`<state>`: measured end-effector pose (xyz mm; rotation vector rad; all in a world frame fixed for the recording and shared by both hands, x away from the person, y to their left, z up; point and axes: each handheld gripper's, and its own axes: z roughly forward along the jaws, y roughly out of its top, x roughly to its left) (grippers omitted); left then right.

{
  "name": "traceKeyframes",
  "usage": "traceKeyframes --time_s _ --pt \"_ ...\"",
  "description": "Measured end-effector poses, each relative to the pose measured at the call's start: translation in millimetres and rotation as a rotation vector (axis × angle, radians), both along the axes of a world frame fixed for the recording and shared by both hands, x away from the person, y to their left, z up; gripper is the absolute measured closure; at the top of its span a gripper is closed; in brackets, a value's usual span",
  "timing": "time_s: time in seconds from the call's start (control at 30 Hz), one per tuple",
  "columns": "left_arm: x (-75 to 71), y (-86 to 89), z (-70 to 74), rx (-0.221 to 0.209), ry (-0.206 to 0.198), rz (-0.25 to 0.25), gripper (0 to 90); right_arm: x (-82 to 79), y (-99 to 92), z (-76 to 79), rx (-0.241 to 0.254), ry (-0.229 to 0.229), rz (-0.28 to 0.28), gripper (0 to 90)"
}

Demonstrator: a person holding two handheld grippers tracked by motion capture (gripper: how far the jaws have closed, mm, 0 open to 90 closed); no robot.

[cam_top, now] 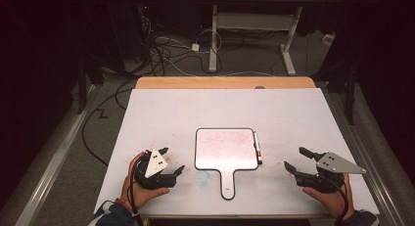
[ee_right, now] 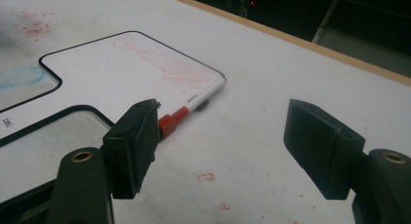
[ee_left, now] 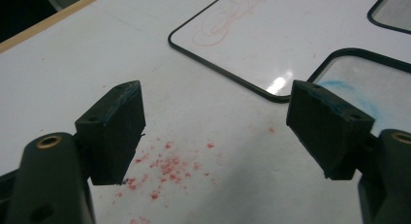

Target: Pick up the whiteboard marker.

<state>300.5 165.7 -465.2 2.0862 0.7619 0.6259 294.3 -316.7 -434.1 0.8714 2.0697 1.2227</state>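
Both hand-held grippers gape empty — my right hand-held gripper [cam_top: 297,158] sits nearer the red-capped white marker [cam_top: 256,147], lying lengthwise along the black-rimmed paddle-shaped whiteboard [cam_top: 226,148].

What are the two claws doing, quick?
Left gripper: open, holding nothing.
Right gripper: open, holding nothing; red-capped white marker lies just ahead.

White board [cam_top: 226,150] – black rim, red scribbles; marker [cam_top: 257,148] white, red-capped.
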Motion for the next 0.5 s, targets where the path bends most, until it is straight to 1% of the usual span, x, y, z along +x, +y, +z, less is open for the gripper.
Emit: traceKeyframes --time_s 0.07,0.13,0.17,0.2,0.23,0.37,0.4,0.43,0.47,0.5 --pt "0.4 -0.7 -0.6 0.002 -0.001 -0.003 20.6 1.1 -0.8 -1.2 -0.002 0.017 -0.005 29.9" --pt "0.3 -1.0 -0.9 0.003 0.002 -0.006 20.6 2.3 -1.9 -1.4 0.01 0.035 -0.011 30.6" --pt "0.0 -1.2 -1.1 0.002 0.004 -0.007 20.6 2.3 -1.9 -1.4 0.01 0.035 -0.011 30.6" --pt "-0.5 -1.2 -1.2 0.004 0.003 -0.008 20.7 4.1 -2.2 -1.4 0.017 0.053 -0.02 30.9" --pt "-1.1 -1.0 -1.1 0.002 0.006 -0.01 20.6 5.4 -2.5 -1.3 0.014 0.059 -0.023 30.9" --pt "-1.7 -1.0 -1.8 0.007 0.013 -0.011 20.5 11.8 -4.0 -0.7 0.022 0.107 -0.04 31.8" --pt "-2.4 -1.8 -2.1 0.018 0.012 -0.012 20.5 14.1 -4.2 0.0 0.028 0.121 -0.042 31.8" --pt "-2.4 -1.8 -2.1 0.018 0.012 -0.012 20.0 16.0 -4.3 1.1 0.036 0.13 -0.051 32.3" --pt "-2.9 -2.6 -1.8 0.024 0.013 -0.012 19.3 19.2 -4.2 2.1 0.035 0.138 -0.059 33.3" --pt "-3.2 -3.0 -2.0 0.025 0.015 -0.012 19.3 23.0 -3.2 3.1 0.025 0.169 -0.071 33.3"
